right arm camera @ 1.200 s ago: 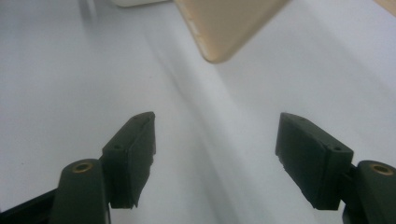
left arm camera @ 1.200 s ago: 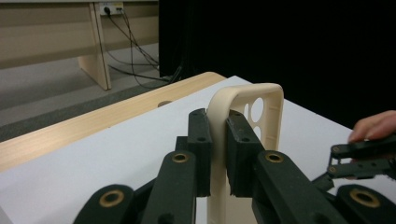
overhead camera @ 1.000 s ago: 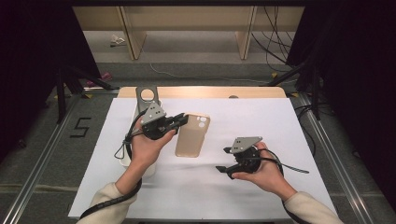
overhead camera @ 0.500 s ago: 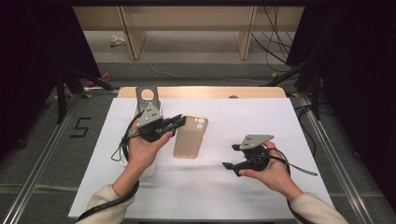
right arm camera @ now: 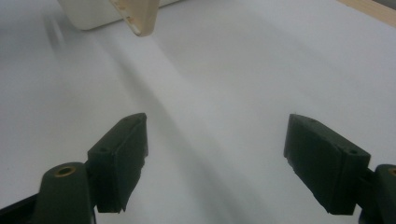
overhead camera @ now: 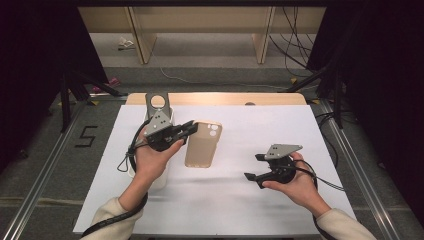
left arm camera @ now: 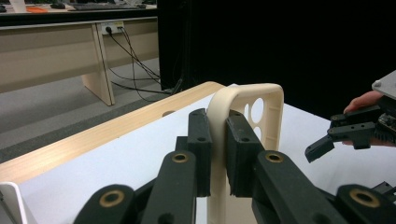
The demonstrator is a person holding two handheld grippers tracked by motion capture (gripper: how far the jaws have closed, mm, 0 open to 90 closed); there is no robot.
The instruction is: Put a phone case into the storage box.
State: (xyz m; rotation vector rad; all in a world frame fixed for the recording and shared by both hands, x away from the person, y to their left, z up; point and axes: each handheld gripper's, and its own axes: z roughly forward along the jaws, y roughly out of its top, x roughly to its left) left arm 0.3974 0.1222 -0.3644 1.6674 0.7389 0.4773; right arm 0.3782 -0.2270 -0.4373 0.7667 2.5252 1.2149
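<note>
On the table: a white sheet [overhead camera: 300, 130] covers a pale wooden tabletop [overhead camera: 215, 98]; a person's two forearms come in from the near edge, each hand holding a black two-jaw gripper.
Left gripper [overhead camera: 189, 128]: jaws closed together on the long side rim of a beige, thin, moulded plastic phone case [overhead camera: 202, 145]; the left gripper view shows both pads pressed against that rim.
Phone case position: near the sheet's middle, camera cut-outs at the far end; from the left gripper view it seems tipped up on its edge, though I cannot tell whether its lower end touches the sheet.
Right gripper [overhead camera: 253, 166]: jaws wide apart, nothing between them, well apart from the case, hovering low over bare sheet.
Beside the left hand: a white box-like holder [overhead camera: 161, 176] with a grey metal bracket [overhead camera: 157, 101] behind it.
Handling judgement: the case looks light, somewhat flexible and smooth, so it may twist or slip; gripping the stiffer side rim or a corner seems safest, rather than the thin back panel.
</note>
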